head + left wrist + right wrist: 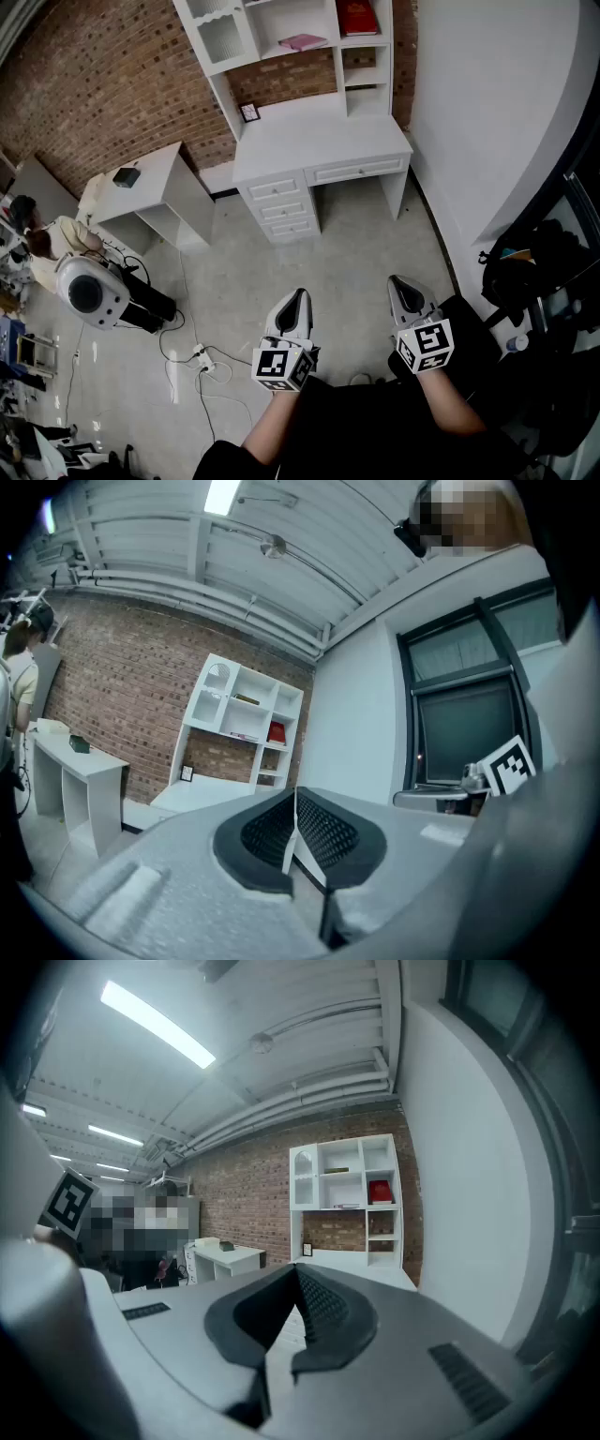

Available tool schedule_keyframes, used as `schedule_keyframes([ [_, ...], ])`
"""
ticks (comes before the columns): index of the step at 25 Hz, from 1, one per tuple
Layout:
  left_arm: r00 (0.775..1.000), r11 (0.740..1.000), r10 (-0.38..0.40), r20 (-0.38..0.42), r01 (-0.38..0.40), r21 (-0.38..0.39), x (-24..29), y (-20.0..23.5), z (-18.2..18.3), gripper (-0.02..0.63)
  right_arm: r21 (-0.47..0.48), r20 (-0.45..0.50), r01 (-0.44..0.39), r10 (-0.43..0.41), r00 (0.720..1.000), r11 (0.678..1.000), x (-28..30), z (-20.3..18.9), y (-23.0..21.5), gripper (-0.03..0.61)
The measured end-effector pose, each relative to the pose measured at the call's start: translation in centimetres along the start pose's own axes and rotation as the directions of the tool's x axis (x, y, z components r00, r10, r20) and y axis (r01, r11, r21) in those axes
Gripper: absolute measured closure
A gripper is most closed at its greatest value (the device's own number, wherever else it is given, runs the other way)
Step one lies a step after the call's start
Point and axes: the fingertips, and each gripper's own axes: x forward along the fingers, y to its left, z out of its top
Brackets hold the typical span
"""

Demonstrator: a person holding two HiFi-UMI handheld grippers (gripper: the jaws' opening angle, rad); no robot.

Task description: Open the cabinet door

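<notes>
A white desk (pixel 319 150) with a shelf hutch stands against the brick wall, well ahead of me. The hutch's upper left compartment has a closed door with an arched pane, the cabinet door (pixel 222 37), also seen as the cabinet door (pixel 216 682) and the cabinet door (pixel 303 1176). My left gripper (pixel 292 305) and right gripper (pixel 401 291) hover side by side over the floor, far short of the desk. Both point toward it. In the gripper views the left gripper (pixel 295 794) and right gripper (pixel 298 1269) have their jaws together with nothing between them.
A small white side table (pixel 150 192) stands left of the desk. A person (pixel 52 239) sits at far left beside a round white device (pixel 89 292). Cables (pixel 202 361) lie on the floor. Dark bags (pixel 534 272) sit by the right wall. A red book (pixel 356 17) rests on a shelf.
</notes>
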Motion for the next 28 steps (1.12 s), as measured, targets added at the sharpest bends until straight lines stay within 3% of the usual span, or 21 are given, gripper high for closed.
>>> schedule_keyframes([
  [4,1.0,1.0,0.001,0.009,-0.001,-0.004,0.3,-0.4,-0.1,0.592,0.009,0.01,-0.018,0.018,1.0,1.0,0.0,-0.1,-0.3,0.577],
  [9,1.0,1.0,-0.019,-0.008,0.019,-0.003,0.4,-1.6,-0.5,0.592,0.029,-0.029,-0.104,0.105,0.994,0.994,-0.5,-1.7,0.4,0.577],
  [18,0.999,0.999,-0.023,-0.022,0.024,0.032,2.2,-0.6,-0.7,0.592,0.069,-0.034,-0.073,0.075,0.997,0.995,0.4,-3.1,-0.7,0.577],
  [28,0.999,0.998,-0.052,0.003,0.052,0.021,8.8,2.8,0.0,0.592,0.09,-0.059,0.01,-0.004,0.998,0.996,6.0,-3.2,-4.5,0.577],
])
